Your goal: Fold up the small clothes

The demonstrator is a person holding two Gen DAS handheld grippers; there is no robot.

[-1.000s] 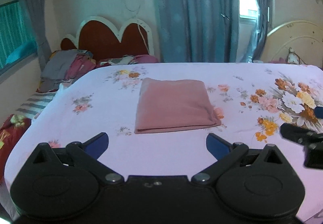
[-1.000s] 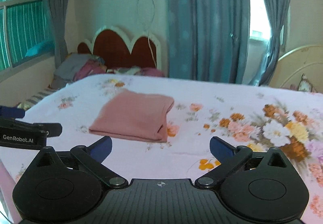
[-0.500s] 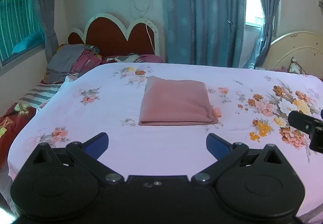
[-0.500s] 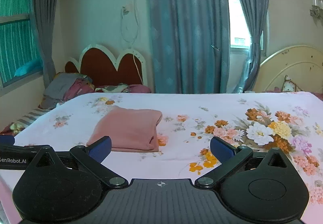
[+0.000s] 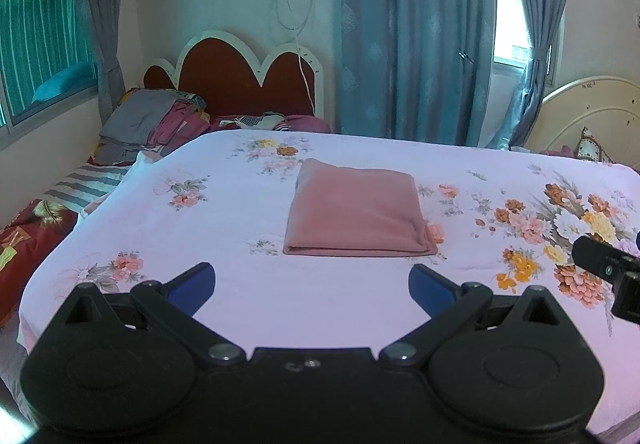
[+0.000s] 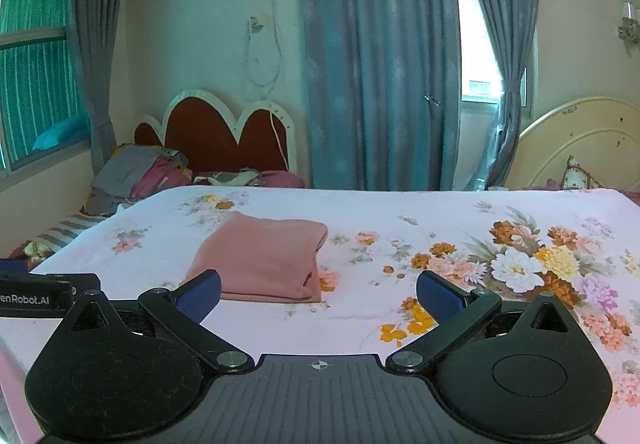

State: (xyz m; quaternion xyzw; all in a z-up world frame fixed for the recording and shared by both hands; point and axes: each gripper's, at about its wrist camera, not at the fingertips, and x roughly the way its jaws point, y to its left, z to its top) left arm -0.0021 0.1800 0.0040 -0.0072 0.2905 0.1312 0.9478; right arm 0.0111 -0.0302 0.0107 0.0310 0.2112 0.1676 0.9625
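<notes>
Both grippers, left gripper and right gripper, have pulled back, spread and empty; the pink cloth in the frame's centre looks folded.

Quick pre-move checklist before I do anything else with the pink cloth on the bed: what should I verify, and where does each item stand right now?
1. Left gripper open and empty: ok, blue pads spread wide, nothing between them.
2. Right gripper open and empty: ok, same spread, nothing held.
3. Pink cloth folded: ok, it lies as a neat rectangle with stacked edges at its near right corner.
4. Cloth free of both grippers: ok, it rests on the floral bedsheet beyond the fingertips, untouched.
5. Grippers apart from each other: ok, a gap shows in both views.
6. Another small garment within reach to fold next: cannot tell; only a clothes pile on the far bed shows.
</notes>
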